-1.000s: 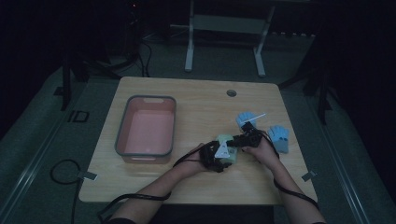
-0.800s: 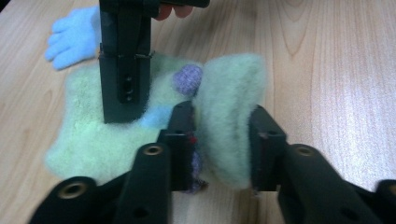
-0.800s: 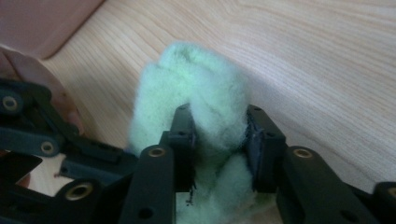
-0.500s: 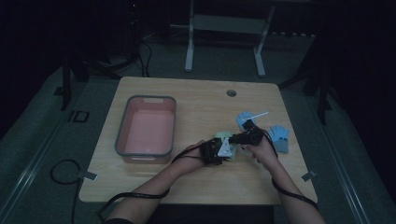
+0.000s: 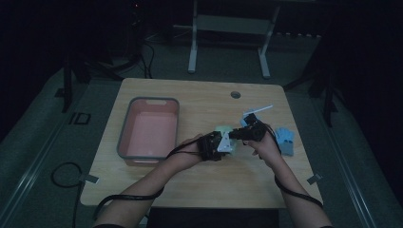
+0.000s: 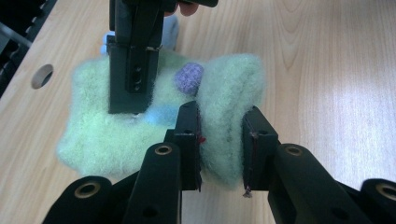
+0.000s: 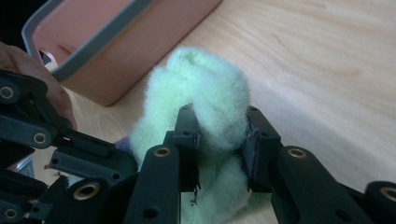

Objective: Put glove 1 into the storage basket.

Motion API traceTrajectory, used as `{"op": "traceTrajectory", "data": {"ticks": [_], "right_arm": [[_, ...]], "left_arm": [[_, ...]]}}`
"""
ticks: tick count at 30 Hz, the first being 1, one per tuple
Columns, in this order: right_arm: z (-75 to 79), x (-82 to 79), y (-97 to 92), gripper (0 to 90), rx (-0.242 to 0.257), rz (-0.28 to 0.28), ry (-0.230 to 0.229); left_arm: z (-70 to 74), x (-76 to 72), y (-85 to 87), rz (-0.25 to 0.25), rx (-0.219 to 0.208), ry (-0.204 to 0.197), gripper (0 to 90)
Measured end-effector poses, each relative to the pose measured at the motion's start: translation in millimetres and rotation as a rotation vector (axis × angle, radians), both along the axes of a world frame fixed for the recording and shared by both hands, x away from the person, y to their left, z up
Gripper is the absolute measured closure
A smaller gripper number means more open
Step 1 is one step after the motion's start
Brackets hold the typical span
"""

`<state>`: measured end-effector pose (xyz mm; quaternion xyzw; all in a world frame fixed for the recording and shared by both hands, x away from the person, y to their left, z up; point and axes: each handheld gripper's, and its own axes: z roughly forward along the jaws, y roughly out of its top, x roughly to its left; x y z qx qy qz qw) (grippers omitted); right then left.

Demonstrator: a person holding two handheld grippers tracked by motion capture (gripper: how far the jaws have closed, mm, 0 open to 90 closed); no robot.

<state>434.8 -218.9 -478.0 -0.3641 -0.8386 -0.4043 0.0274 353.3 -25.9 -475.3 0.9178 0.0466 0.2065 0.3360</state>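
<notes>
A pale green fuzzy cloth with a purple spot and a light blue patch hangs between my two grippers, just above the wooden table. My left gripper is shut on one bunched fold of it. My right gripper pinches another fold of the cloth; its jaws have just been closing on it. In the high view the left gripper and right gripper face each other closely, with the cloth between them.
A pink bin with a grey rim stands left of the hands and appears in the right gripper view as well. Blue pieces and a white strip lie to the right. A round hole marks the table's far side.
Both grippers closed on the green cloth and rose a little from the table, lifting it; in the high view they shifted slightly up the picture.
</notes>
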Motion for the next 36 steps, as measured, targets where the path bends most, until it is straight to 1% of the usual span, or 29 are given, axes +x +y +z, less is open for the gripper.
{"op": "traceTrajectory", "data": {"ticks": [2,9,11,14,16,22,23,25,27,28,31,36], "right_arm": [[6.1,1.1,5.5,70.6,0.000,0.003,-0.015],[20.9,3.9,22.2,70.6,0.003,0.013,-0.026],[24.3,4.1,27.4,70.6,0.007,0.017,-0.037],[28.0,4.8,35.7,70.6,0.018,0.031,-0.035],[30.0,5.0,42.2,70.6,0.021,0.042,-0.038],[37.9,7.7,65.8,70.6,0.022,0.067,-0.045],[39.9,8.8,71.2,70.5,0.017,0.076,-0.047],[43.3,10.4,78.6,70.6,0.018,0.084,-0.051],[47.2,11.9,87.3,70.6,0.013,0.091,-0.058],[49.2,12.5,91.7,70.6,0.014,0.094,-0.061],[54.2,16.2,105.8,70.6,0.013,0.109,-0.061],[57.9,19.4,129.0,70.6,-0.001,0.136,-0.062]], "left_arm": [[5.9,1.1,4.3,0.000,0.007,-0.004,72.6],[19.5,3.2,19.7,0.009,0.010,-0.003,72.7],[22.7,1.2,23.8,0.020,0.016,-0.015,72.7],[27.8,-1.7,32.5,0.027,0.037,-0.029,72.7],[30.2,-2.6,38.5,0.034,0.035,-0.027,72.7],[38.9,-2.9,59.8,0.056,0.047,-0.025,72.7],[40.4,-2.9,63.2,0.058,0.054,-0.031,72.6],[42.6,-2.6,69.2,0.065,0.055,-0.030,72.7],[45.2,-2.1,76.6,0.077,0.054,-0.037,72.7],[45.9,-1.9,80.0,0.084,0.049,-0.035,72.7],[48.3,-1.2,91.7,0.099,0.056,-0.037,72.7],[48.5,-1.6,108.5,0.118,0.065,-0.034,72.7]]}}
